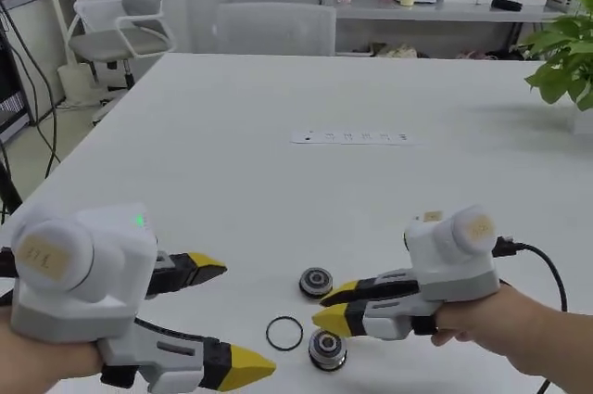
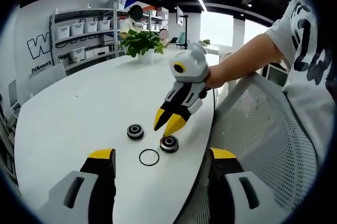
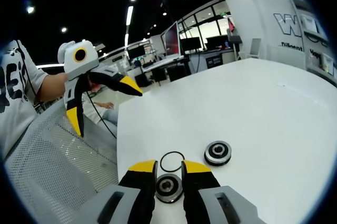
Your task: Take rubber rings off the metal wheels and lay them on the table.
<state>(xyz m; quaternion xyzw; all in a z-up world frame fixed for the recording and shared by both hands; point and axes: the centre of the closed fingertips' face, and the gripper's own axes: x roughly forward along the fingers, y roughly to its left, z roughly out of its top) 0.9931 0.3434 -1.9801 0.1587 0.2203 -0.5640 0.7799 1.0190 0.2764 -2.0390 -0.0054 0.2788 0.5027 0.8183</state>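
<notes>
Two metal wheels with dark rims lie near the table's front edge: a far wheel (image 1: 316,283) (image 2: 135,131) (image 3: 217,153) and a near wheel (image 1: 327,349) (image 2: 169,144) (image 3: 168,187). A loose black rubber ring (image 1: 284,333) (image 2: 149,157) (image 3: 172,162) lies flat beside them. My right gripper (image 1: 324,308) (image 2: 165,125) (image 3: 169,168) hovers just over the near wheel, jaws a narrow gap apart, with the wheel seen through that gap. My left gripper (image 1: 232,316) (image 2: 162,155) (image 3: 105,107) stands wide open to the left of the ring, holding nothing.
A white strip (image 1: 350,137) lies mid-table. A potted plant (image 1: 563,60) stands at the table's right edge. Chairs (image 1: 275,28) line the far side. A mesh chair back (image 2: 253,129) sits close to the front edge.
</notes>
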